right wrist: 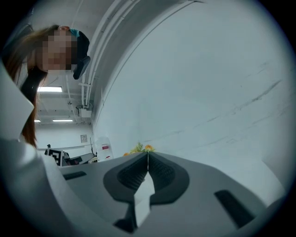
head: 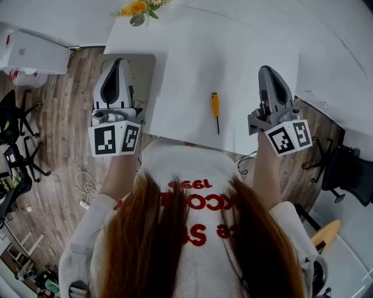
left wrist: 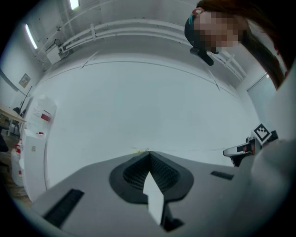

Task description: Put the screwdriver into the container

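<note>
A screwdriver [head: 215, 112] with an orange handle and a dark shaft lies on the white table [head: 233, 52], its tip towards me. My left gripper [head: 119, 61] hovers off the table's left edge, well left of the screwdriver. Its jaws meet at the tips in the left gripper view [left wrist: 148, 152], with nothing between them. My right gripper [head: 265, 70] hangs over the table to the right of the screwdriver, jaws likewise closed [right wrist: 147, 154] and holding nothing. No container shows in any view.
A bunch of orange and yellow flowers [head: 137, 8] stands at the table's far edge and peeks over the right jaws [right wrist: 140, 148]. A white box [head: 32, 52] sits at the far left. Office chairs [head: 14, 131] and cables stand on the wood floor.
</note>
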{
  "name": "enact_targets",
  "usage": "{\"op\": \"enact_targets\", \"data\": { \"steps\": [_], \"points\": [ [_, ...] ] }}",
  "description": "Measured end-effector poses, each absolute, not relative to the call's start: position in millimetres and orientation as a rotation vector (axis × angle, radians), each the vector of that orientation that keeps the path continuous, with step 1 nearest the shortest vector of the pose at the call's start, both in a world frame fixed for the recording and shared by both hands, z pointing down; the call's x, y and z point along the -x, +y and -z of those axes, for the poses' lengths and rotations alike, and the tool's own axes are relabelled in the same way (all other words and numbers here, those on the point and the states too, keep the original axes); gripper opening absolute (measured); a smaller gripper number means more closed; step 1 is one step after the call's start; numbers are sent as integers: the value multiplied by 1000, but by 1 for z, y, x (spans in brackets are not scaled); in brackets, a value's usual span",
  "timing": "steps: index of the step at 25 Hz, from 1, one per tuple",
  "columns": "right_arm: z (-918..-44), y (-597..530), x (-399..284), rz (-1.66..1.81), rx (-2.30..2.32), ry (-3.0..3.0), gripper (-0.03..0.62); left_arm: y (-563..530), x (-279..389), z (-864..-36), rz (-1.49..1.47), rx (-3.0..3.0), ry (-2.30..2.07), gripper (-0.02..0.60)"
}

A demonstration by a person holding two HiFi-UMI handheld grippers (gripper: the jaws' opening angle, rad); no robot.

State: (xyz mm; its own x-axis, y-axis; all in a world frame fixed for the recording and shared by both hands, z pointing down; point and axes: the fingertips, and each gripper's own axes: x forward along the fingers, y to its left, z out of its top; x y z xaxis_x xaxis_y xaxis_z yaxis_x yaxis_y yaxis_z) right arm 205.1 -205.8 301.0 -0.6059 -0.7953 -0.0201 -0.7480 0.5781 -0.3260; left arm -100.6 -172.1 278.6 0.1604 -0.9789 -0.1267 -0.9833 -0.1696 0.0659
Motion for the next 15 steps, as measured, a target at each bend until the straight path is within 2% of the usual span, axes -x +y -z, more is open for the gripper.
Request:
{"op": "enact_targets", "data": {
  "steps": [15],
  "points": [
    [-285,-195,-192,376,1443,2569,8,-197,92,-279,-199,2504,1844,5]
  ]
}}
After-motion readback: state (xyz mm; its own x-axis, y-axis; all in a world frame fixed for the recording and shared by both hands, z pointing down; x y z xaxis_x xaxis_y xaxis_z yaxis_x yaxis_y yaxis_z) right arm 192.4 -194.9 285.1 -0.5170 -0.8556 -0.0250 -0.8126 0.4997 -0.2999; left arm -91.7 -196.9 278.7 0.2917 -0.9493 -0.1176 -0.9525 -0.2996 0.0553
